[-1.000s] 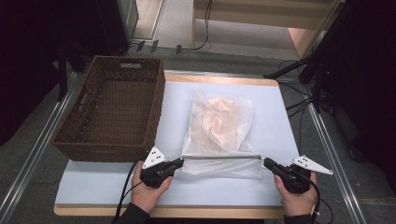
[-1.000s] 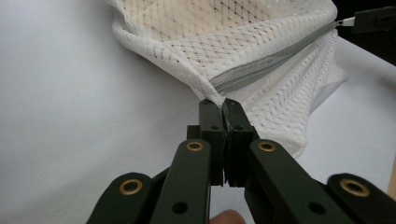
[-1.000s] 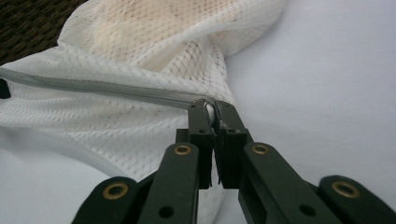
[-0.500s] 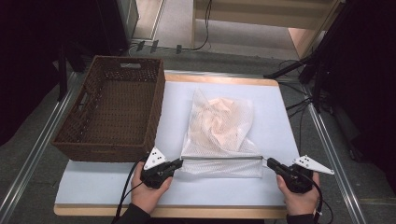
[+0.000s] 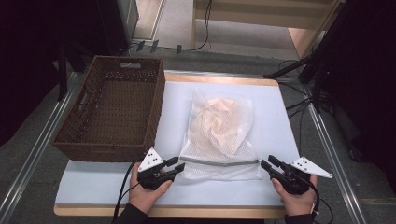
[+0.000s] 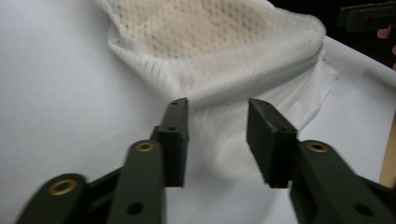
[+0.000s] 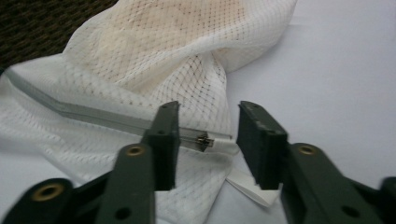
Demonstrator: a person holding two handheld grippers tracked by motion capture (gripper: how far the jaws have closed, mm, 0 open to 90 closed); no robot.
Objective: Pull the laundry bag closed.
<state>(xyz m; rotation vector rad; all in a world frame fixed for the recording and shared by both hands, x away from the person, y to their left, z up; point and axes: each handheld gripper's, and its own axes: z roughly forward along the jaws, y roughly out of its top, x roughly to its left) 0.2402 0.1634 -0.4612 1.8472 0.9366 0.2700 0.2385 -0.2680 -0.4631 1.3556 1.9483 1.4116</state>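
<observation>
Claws [image 5: 176,168] beside mesh bag [image 5: 219,135], basket [image 5: 112,109]

The high camera hangs above my side, looking forward and down over the whole tabletop [image 5: 280,116]. Each camera on my tongs sits low and close, facing the mesh bag [image 6: 219,56] from opposite ends; all three share its zipper edge, somewhat blurred up close.
</observation>
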